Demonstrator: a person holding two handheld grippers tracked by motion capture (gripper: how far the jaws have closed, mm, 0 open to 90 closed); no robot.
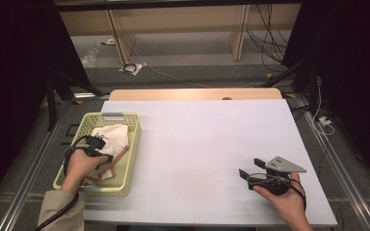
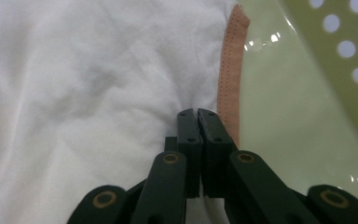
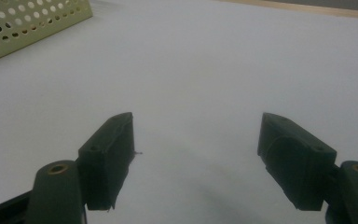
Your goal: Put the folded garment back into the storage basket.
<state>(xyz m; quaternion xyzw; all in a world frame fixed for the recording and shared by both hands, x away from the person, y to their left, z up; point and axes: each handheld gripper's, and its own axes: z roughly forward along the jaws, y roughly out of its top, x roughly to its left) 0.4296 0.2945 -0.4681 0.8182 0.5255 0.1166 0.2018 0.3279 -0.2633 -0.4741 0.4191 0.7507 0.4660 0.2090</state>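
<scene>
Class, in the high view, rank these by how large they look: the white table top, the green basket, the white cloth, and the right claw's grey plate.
1. White table top
2. Green basket
3. White cloth; the left hand covers part of it
4. Grey plate

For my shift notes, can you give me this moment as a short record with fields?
work in hand: picking up the white cloth from the green basket
left gripper: shut on the cloth beside its tan strap
right gripper: open, nothing between its jaws, over the white table
cloth: crumpled, inside the basket
</scene>
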